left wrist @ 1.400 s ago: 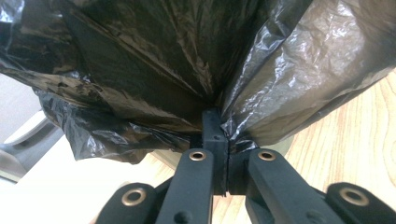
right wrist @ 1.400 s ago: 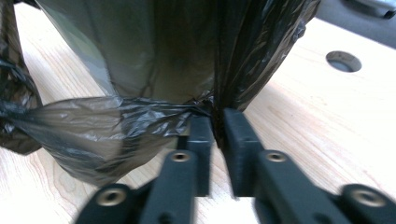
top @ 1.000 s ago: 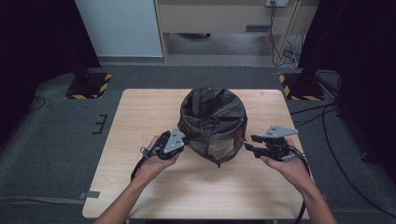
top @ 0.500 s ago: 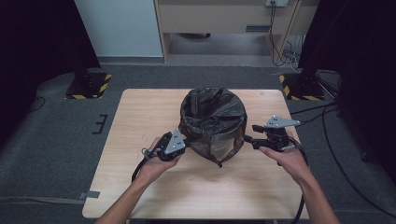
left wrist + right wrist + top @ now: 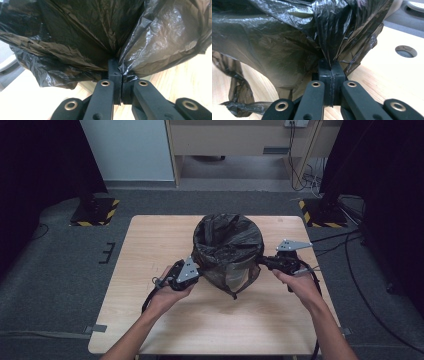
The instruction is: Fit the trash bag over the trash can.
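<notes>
We see a black plastic bag (image 5: 227,251) standing open-mouthed at the middle of the wooden table (image 5: 150,245), slightly toward the far edge. Our left gripper (image 5: 192,272) pinches the bag's left side, its jaws pressed together on gathered film (image 5: 117,53). Our right gripper (image 5: 264,261) clamps the right side likewise, plastic bunched between its closed jaws (image 5: 332,50). Grey carpet (image 5: 60,270) surrounds the table.

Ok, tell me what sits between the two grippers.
In the high view, the black bin bag stands between the left gripper and the right gripper, each clamped on its plastic.
</notes>
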Demonstrator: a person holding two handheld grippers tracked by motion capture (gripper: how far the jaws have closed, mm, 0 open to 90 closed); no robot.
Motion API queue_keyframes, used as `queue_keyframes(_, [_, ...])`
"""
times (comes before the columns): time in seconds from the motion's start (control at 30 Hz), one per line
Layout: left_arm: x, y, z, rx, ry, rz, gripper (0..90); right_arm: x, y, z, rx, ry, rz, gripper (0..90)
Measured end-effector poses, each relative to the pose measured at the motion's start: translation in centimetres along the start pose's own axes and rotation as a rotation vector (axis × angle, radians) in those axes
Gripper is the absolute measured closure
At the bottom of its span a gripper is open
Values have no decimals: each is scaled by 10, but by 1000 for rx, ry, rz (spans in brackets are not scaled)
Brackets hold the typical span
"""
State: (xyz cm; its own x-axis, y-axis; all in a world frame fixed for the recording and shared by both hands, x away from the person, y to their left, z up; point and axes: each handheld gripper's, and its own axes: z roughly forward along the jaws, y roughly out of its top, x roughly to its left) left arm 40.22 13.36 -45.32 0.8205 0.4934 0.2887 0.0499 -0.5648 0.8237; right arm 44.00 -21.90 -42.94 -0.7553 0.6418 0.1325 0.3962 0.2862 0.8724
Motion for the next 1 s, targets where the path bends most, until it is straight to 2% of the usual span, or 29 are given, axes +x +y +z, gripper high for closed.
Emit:
queue_keyframes(0.2, [15, -4, 0, 15, 26, -21, 890, 9, -1, 2, -1, 25, -8, 900])
queue_keyframes(0.3, [27, -7, -2, 14, 48, -51, 890, 16, -1, 5, -3, 37, -29, 900])
queue_keyframes(0.37, [31, -9, -7, -10, 56, -80, 895, 19, -3, 5, -4, 48, -30, 900])
queue_keyframes(0.4, [31, -9, -9, -19, 54, -81, 897, 19, -5, 4, -1, 47, -33, 900])
queue_keyframes(0.5, [28, -10, -12, -40, 48, -62, 897, 18, -12, 4, 6, 47, -28, 900])
queue_keyframes(0.77, [19, -7, -13, -89, 21, -10, 895, 12, -24, 10, 72, 8, -33, 900])
queue_keyframes(0.9, [16, -9, -8, -55, 21, 24, 900, 12, -24, 13, 76, 6, -35, 900])
queue_keyframes(1.0, [17, -13, -3, -25, 24, 31, 900, 12, -24, 14, 77, 7, -35, 900])
